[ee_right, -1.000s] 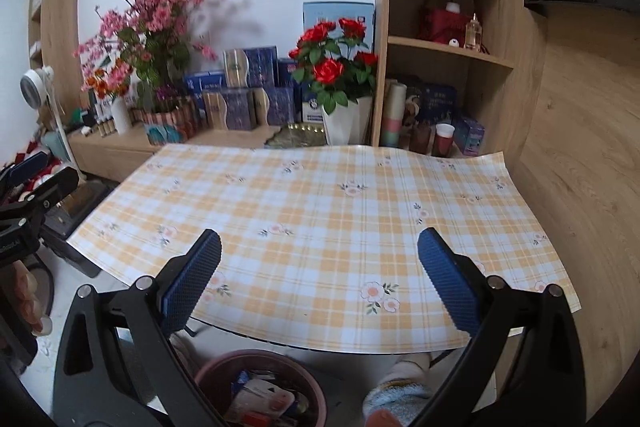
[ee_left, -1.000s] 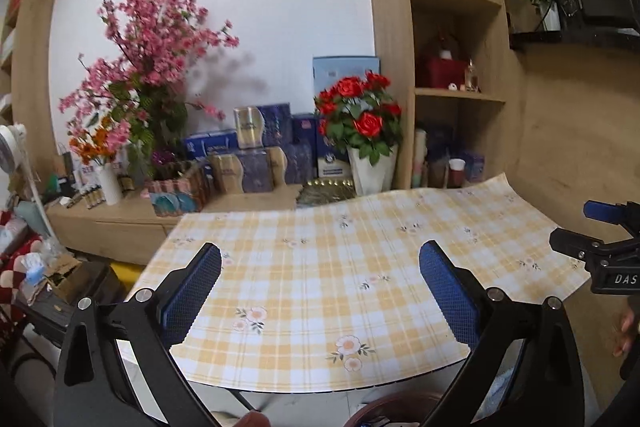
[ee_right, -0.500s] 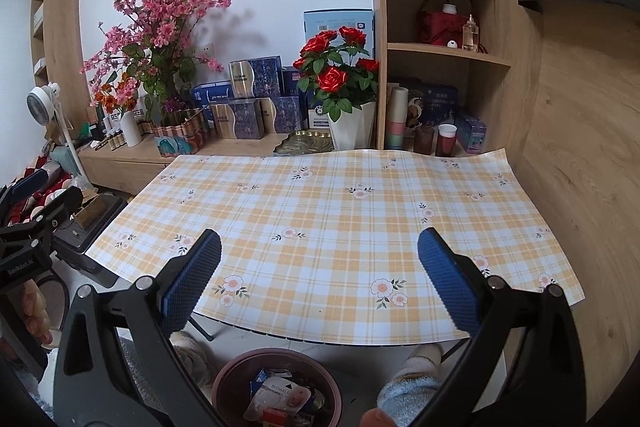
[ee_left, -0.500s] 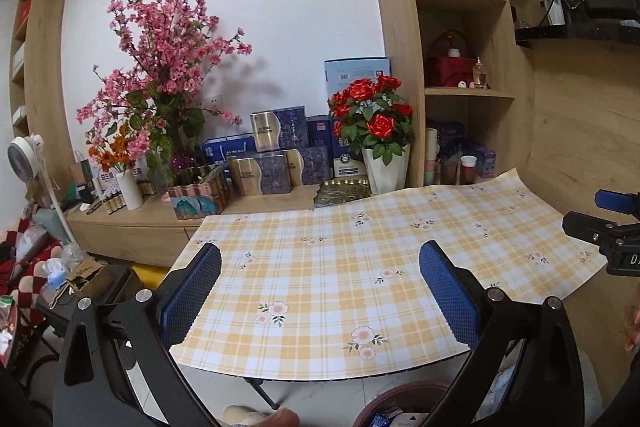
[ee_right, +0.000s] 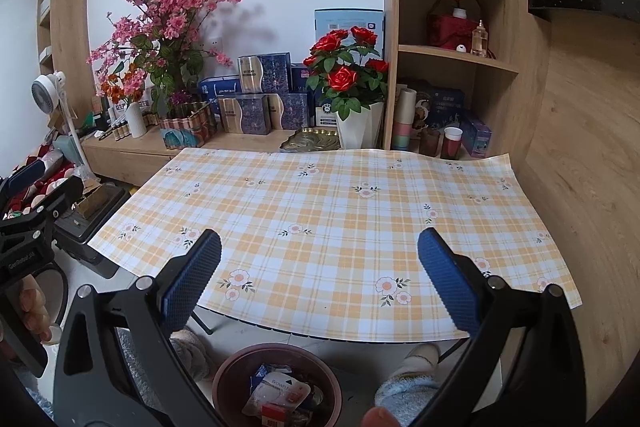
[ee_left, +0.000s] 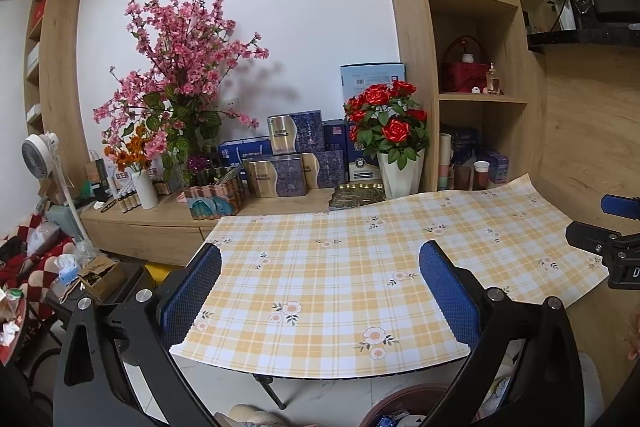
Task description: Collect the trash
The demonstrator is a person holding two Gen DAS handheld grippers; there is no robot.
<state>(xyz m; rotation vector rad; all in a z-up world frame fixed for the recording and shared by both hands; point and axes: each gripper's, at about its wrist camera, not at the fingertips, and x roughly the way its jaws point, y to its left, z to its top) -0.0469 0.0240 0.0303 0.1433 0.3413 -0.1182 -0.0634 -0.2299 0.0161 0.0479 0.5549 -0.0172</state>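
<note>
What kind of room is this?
Probably a living room at home: wooden shelves with jars and boxes, pots of fake flowers, a table with a checked cloth, and a bin of trash on the floor.

Bench (ee_right: 320, 195) top was bare w/ free passage; rose pot (ee_right: 360, 125) & boxes (ee_right: 256, 107) blocked far edge, bin (ee_right: 224, 383) sat below

The brown bin (ee_left: 404, 405) is cut off by the lower edge of the left wrist view, its contents barely visible there; in the right wrist view the wrappers (ee_right: 276, 397) inside carry print too small to read. The table's legs (ee_right: 202, 323) are mostly hidden under the checked tablecloth (ee_right: 332, 227). Only the tips of the right gripper (ee_left: 616, 231) enter the left view. Labels on the blue boxes (ee_right: 256, 109) are illegible.
</note>
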